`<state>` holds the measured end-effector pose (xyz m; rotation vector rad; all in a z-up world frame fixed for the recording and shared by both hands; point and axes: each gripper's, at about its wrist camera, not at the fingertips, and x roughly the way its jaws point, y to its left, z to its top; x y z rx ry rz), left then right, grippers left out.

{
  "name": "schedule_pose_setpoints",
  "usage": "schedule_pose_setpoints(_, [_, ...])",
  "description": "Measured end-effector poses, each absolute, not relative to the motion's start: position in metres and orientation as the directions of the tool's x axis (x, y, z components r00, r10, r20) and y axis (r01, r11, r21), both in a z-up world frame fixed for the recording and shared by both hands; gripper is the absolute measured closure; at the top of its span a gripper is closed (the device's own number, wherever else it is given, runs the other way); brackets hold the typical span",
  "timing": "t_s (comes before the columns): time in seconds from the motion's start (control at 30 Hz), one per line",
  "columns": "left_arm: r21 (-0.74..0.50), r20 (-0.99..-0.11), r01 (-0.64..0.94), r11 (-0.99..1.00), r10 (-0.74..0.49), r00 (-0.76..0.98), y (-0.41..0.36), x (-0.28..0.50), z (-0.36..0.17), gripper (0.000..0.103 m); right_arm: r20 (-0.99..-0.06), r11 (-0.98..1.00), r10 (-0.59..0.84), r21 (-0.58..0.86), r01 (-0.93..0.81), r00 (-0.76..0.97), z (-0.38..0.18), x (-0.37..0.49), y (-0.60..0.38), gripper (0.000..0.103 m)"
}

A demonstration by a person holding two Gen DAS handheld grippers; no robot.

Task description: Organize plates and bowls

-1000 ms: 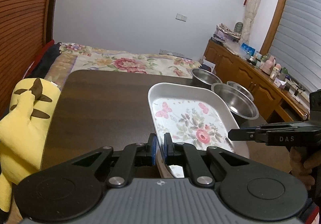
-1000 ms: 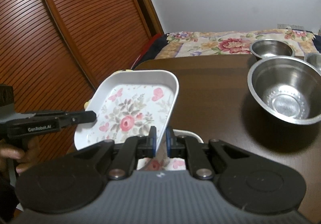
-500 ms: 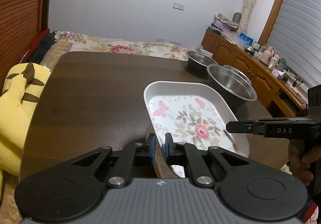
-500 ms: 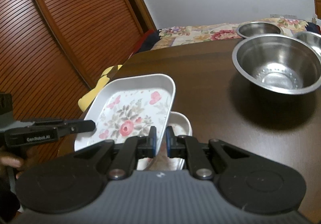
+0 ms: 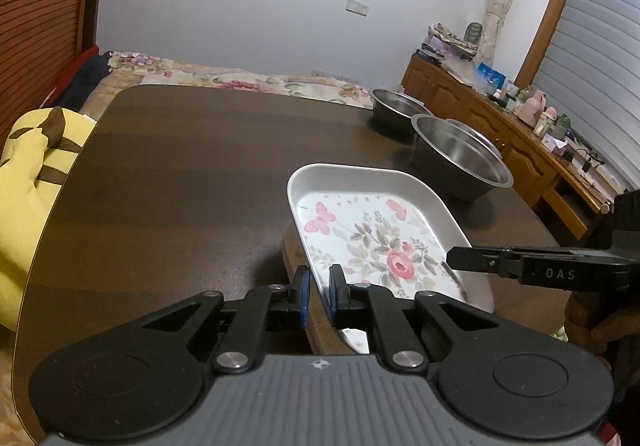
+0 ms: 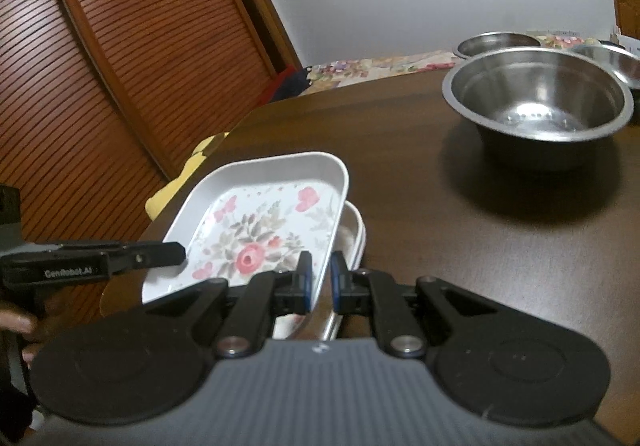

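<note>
Held floral plate [image 5: 370, 234] btwn both grippers: left gripper [image 5: 319, 296] clamped on its near-left rim, right gripper [image 6: 319, 282] clamped on opp. rim. Plate hung tilted just above a second white plate [image 6: 354, 234] on the tabletop [image 5: 180, 174], partly overlapping it. Stood well apart, further back to the right: large steel bowl [image 6: 538, 106] w/ two more steel bowls [image 5: 396, 110] behind.

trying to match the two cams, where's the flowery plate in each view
Left wrist: the flowery plate sits right of centre, its near rim between the left gripper fingers.
Right wrist: it lies left of centre, above a second plate, its rim in the right gripper.
Shared landmark: the large steel bowl, beyond the plate in both views.
</note>
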<state>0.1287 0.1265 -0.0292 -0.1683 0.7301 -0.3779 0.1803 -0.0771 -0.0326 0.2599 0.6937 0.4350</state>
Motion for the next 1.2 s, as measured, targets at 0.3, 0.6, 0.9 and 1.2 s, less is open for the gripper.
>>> schedule_pose_setpoints(0.3, [-0.280,-0.622,0.283,0.917,-0.398,0.674,0.122,0.130,-0.028,0.093,-0.524,0.877,0.465,0.382,-0.291,0.714,-0.034,0.169,-0.081,0.092])
schedule_pose_setpoints(0.6, [-0.249,-0.625,0.297,0.922,-0.387,0.678,0.115,0.130,-0.035,0.093,-0.509,0.890,0.437,0.364,-0.275,0.741,-0.038,0.160,-0.086,0.092])
schedule_pose_setpoints(0.9, [-0.181,-0.616,0.296,0.938,-0.343,0.709,0.109,0.126,-0.037,0.093,-0.497,0.915,0.397,0.287,-0.285,0.772,-0.041,0.152,-0.075,0.090])
schedule_pose_setpoints(1.2, [-0.109,-0.598,0.298,0.948,-0.302,0.743,0.105,0.118,-0.038,0.093,-0.488,0.920,0.387,0.266,-0.289,0.783,-0.043,0.149,-0.070,0.090])
